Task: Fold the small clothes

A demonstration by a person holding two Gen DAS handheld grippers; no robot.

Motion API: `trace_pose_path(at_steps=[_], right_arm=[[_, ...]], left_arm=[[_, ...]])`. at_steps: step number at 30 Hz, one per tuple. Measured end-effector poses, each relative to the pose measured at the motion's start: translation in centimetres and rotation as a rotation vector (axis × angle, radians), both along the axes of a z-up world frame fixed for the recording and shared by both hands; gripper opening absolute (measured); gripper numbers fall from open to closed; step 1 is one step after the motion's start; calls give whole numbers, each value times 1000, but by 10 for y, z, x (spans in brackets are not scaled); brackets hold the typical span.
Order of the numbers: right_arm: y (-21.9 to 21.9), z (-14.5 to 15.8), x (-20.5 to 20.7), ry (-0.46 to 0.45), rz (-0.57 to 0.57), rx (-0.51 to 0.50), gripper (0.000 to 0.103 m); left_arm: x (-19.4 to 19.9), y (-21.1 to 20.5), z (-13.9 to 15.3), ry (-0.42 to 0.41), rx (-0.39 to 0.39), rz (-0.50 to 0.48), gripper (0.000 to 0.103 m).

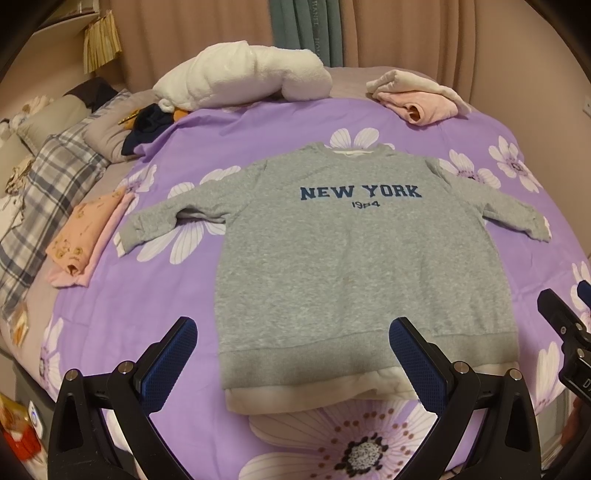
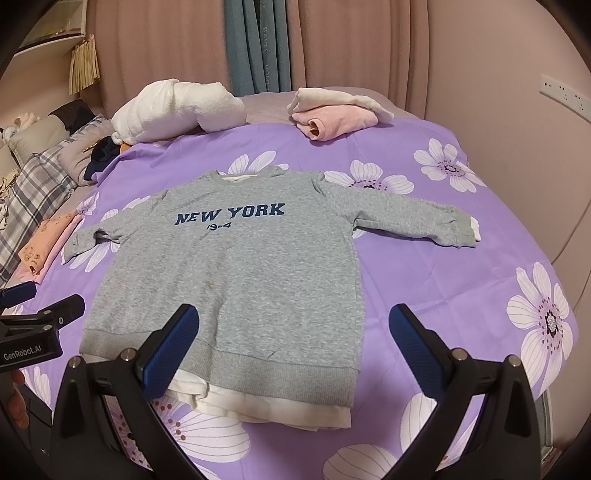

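Both claws hung spread and empty over the hem: left claw [image 1: 293,354], right claw [image 2: 295,343]. Beyond them the grey sweatshirt [image 1: 354,258] lay flat on the purple bedspread [image 1: 192,155], sleeves out, unfolded. Folded pink clothes [image 1: 85,240] suggested earlier items finished. Only the right view showed the wall socket [image 2: 561,92].

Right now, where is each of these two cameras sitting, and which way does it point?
Left wrist view: on the left gripper, looking forward over the grey sweatshirt on the purple bedspread; its own open fingers show, the right gripper at the edge.
Right wrist view: on the right gripper, same direction; the left gripper and part of a hand at the edge.
Both share the sweatshirt, white bundle and curtains.
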State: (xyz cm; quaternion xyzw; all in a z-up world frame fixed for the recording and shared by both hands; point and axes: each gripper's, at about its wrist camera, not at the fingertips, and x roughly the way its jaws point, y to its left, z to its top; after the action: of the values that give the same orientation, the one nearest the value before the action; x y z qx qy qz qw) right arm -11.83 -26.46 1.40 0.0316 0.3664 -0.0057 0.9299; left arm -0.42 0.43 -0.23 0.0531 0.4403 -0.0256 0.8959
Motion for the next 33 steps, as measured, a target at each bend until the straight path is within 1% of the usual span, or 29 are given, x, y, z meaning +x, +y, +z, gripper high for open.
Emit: trace_pose_path(at_steps=[21, 28, 31, 33], right_arm=[[-5, 0, 0, 0, -4, 8, 103], [-9, -2, 2, 8, -5, 9, 103], [-12, -5, 4, 16, -11, 14, 103], [-16, -8, 5, 22, -18, 17, 103]], left_arm=[[0, -1, 0, 2, 3, 2, 103], [1, -5, -6, 14, 3, 0, 103], [7, -6, -8, 24, -3, -3, 103], [14, -6, -11, 35, -28, -3, 103]])
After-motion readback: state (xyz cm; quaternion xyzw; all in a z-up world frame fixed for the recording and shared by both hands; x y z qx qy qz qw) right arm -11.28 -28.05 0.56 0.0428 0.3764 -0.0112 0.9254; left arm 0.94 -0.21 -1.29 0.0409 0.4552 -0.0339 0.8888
